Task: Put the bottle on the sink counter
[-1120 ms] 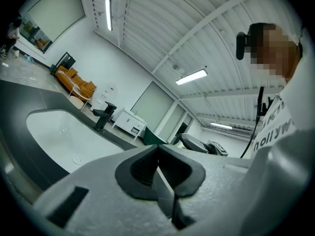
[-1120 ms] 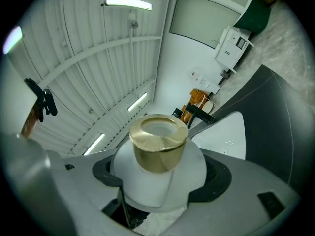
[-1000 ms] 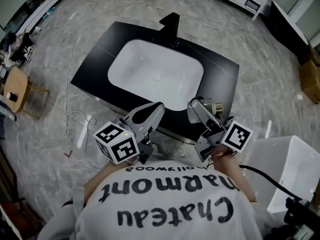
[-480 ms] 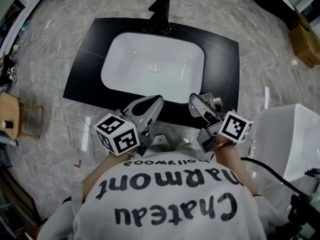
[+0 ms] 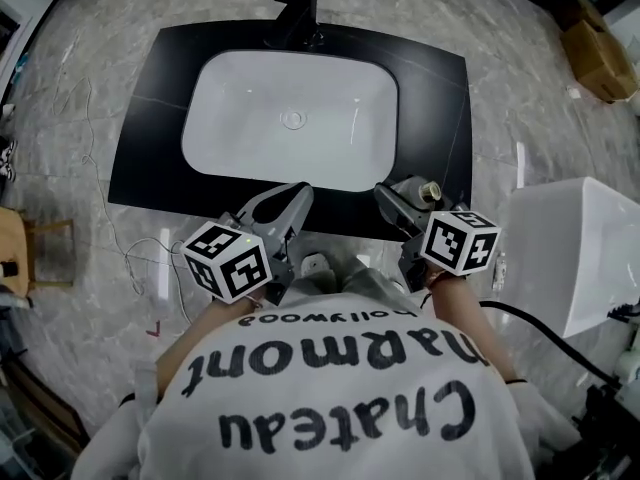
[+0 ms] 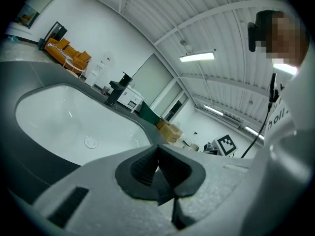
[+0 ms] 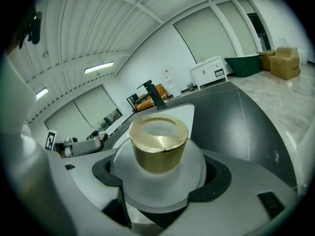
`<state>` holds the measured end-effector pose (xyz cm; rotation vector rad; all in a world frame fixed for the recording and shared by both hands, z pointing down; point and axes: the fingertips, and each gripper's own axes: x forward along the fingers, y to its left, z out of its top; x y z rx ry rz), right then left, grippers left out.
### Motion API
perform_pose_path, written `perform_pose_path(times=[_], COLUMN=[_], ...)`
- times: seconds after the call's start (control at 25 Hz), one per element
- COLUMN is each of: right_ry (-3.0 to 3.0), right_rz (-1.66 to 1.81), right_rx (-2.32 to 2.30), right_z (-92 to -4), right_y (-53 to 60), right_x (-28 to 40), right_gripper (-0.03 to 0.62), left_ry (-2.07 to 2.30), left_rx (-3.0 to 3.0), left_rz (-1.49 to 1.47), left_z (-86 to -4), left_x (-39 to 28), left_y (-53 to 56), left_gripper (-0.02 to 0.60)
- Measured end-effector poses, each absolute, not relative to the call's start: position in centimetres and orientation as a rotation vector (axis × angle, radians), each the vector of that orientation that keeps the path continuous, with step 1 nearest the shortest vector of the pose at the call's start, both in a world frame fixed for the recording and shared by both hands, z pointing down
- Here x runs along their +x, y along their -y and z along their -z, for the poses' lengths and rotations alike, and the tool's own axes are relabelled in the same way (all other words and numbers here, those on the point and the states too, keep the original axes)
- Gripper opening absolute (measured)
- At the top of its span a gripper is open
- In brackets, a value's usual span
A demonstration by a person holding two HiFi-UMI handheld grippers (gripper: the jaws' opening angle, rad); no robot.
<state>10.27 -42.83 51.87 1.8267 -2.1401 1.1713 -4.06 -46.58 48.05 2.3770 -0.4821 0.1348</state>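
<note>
Gold-capped and frosted white, the bottle point(image 7: 157, 167) sits clamped in the right gripper point(image 7: 158, 183). Its jaws are closed round the rounded body just under the cap, which stands clear of the pads. That grip low on the body probably serves to leave the base free, so the bottle can be set down and the jaws drawn away without knocking it.

From the head view the bottle hangs at the front right corner of the sink point(image 5: 215, 98), over the black counter point(image 5: 445, 98) close to its front edge. Whether it touches the counter I cannot tell; it looks lifted. The broad bare strip of counter right of the sink seems the natural spot for it.

The left gripper point(image 6: 158, 173) waits at the front of the sink, left of the bottle, with its jaws pressed together on nothing. It is likely kept back because one claw is enough for this job.

Counted:
- one bottle
- two grippers
- one sink
- one counter
- one black faucet point(image 5: 297, 8) behind the sink
- one white bin point(image 5: 570, 258) on the floor, well right of the sink
</note>
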Motion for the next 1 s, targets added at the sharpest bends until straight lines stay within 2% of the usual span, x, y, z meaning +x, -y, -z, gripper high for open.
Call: perform_pose_path(times=[1.0], right_ry=[1.991], right_rz=[-0.704], right_rx=[1.577], right_z=[-55.0], right_y=[42.4], right_x=[10.8], right_gripper=[0.344], left_ry=[0.525], left_rx=[2.379], left_rz=[-0.159], left_z=[-49.6], left_x=[-3.4], left_y=[46.5], left_gripper=[0.015])
